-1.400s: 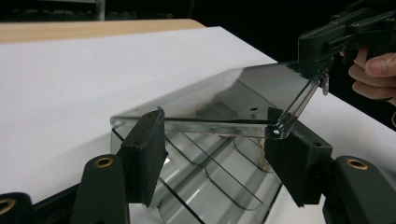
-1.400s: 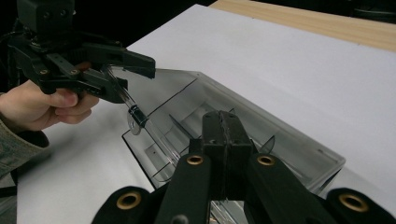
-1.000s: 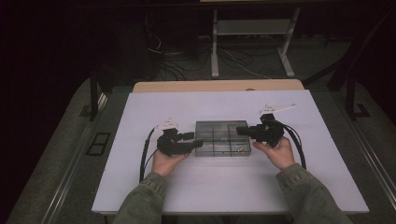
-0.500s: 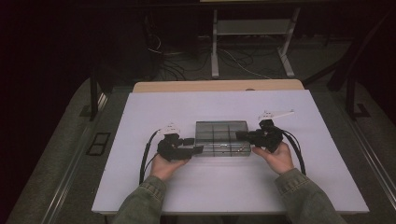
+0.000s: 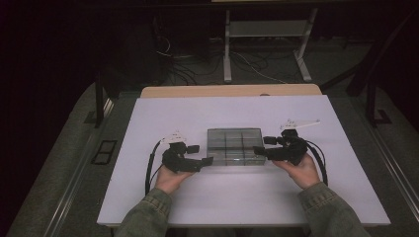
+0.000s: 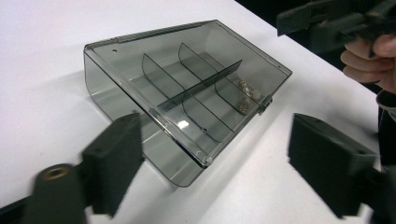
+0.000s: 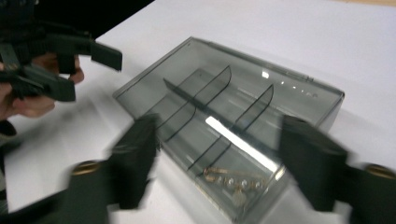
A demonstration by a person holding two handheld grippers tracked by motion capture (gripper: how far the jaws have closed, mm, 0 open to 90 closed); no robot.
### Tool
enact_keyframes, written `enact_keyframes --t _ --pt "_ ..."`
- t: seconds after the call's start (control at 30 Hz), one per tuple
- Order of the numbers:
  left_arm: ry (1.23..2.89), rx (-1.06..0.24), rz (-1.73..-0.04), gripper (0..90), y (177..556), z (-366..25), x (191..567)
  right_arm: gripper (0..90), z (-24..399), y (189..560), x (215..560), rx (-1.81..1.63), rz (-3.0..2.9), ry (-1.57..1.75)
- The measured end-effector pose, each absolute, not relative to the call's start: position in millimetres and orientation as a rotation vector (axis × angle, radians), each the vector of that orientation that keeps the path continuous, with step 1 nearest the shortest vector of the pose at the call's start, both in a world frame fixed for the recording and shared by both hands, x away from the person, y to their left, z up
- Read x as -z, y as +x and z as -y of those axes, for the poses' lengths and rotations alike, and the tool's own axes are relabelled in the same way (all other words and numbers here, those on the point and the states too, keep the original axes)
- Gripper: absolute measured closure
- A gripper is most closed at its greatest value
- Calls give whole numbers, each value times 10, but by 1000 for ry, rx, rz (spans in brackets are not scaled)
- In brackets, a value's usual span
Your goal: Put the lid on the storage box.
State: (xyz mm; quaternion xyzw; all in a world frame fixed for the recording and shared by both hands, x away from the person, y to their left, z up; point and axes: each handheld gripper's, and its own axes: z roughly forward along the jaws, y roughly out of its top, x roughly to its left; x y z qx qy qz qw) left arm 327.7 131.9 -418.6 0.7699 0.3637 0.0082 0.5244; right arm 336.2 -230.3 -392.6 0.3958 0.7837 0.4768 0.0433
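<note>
A smoky clear plastic box with a shut lid and inner dividers lies at the middle of the white table. My left gripper is at its left end and my right gripper at its right end. Both have just been opening their jaws. In the left gripper view the box has its near corner between the spread jaws of that gripper, untouched. In the right gripper view the box lies between the wide jaws of that gripper. Small metal pieces sit in one end compartment.
The table's wooden far edge lies beyond the white top. Cables trail from both grippers across the table. Past the table stand a metal frame and loose floor cables. White surface lies all around the box.
Both grippers' jaws have opened and now stand apart at the box's two ends. The hands and the box have stayed where they were.
</note>
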Motion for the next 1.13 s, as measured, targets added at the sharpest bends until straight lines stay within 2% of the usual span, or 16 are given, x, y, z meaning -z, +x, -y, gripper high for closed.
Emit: enact_keyframes --t 0.13,0.2,1.13 --pt "1868 -6 -862 20 3236 -1318 4176 108 2365 3271 3949 -1455 -2397 1212" --pt "1863 -9 -857 0 3203 -1326 4184 3 2406 3222 3972 -1464 -2394 1210" --pt "1867 -71 -844 0 2713 -1537 4280 5 2862 2625 4216 -1408 -2361 1245"
